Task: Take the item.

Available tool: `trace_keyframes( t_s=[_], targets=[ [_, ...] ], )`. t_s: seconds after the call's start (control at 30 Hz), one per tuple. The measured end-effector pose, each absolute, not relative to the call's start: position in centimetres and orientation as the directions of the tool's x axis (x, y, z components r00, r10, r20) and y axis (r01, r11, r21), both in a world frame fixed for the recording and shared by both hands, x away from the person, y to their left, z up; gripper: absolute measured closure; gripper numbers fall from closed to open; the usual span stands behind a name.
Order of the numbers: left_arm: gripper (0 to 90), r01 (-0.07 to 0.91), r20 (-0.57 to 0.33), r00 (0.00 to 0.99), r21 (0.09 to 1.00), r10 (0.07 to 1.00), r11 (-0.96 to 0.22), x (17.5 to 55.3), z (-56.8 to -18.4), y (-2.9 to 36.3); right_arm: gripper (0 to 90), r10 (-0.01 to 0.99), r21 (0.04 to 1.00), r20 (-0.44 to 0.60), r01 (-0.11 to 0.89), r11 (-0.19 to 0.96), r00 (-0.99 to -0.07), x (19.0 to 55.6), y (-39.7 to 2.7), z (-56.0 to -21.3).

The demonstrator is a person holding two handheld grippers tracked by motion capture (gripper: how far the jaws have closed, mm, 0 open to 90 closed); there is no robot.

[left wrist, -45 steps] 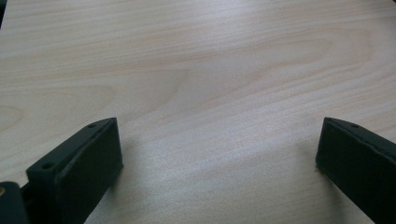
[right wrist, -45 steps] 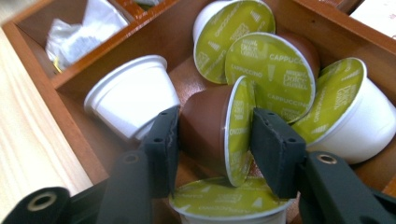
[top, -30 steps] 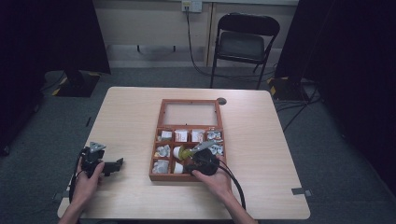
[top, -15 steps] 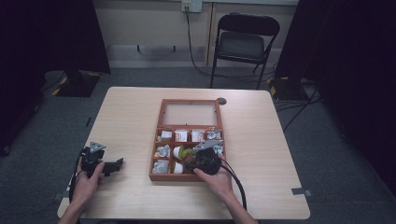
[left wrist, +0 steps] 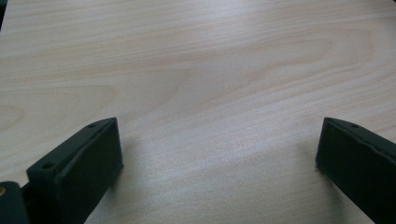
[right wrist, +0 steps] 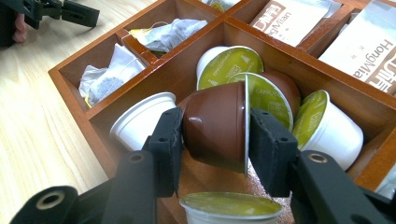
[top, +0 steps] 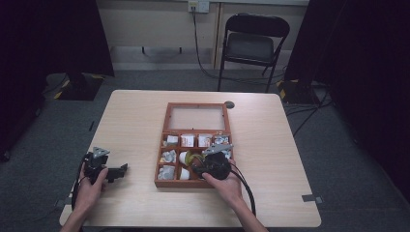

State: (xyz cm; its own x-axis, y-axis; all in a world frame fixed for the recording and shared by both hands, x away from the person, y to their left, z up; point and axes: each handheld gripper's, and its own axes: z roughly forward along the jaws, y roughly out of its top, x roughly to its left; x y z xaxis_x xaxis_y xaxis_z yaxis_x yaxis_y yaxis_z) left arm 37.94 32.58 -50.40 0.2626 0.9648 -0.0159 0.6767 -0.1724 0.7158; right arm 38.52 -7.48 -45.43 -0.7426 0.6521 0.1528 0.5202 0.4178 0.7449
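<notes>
1. The right gripper (right wrist: pixel 215 140) is clamped on a brown capsule (right wrist: pixel 215 128), held on its side over a compartment of the wooden box (top: pixel 196 145).
2. The left gripper (left wrist: pixel 217 154) hovers over bare table (left wrist: pixel 196 70), jaws wide apart.

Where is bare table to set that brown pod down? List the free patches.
Free: the strip between the left gripper and the wooden box; the wide stretch of table right of the box. Crowded: the pod compartment where the right gripper clamps the brown pod among other pods.
</notes>
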Motion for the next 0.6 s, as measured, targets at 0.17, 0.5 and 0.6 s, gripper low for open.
trace_keyframes(
  t_s=[0.17, 0.5, 0.6],
  targets=[
    [0.0, 0.676, -0.016, 0.262, 0.716, 0.965, -0.172, 37.93, -50.41, 32.57, 56.7, 0.652, 0.746, 0.154, 0.520, 0.416, -0.742, 38.62, -7.55, -45.42],
    [0.0, 0.677, -0.015, 0.265, 0.715, 0.964, -0.175, 37.92, -50.40, 32.58, 56.8, 0.660, 0.762, 0.151, 0.512, 0.396, -0.736, 38.81, -8.24, -44.85],
    [0.0, 0.677, -0.014, 0.265, 0.715, 0.964, -0.175, 37.92, -50.39, 32.58, 56.8, 0.659, 0.765, 0.154, 0.511, 0.392, -0.736, 38.82, -8.38, -44.77]
  ],
)
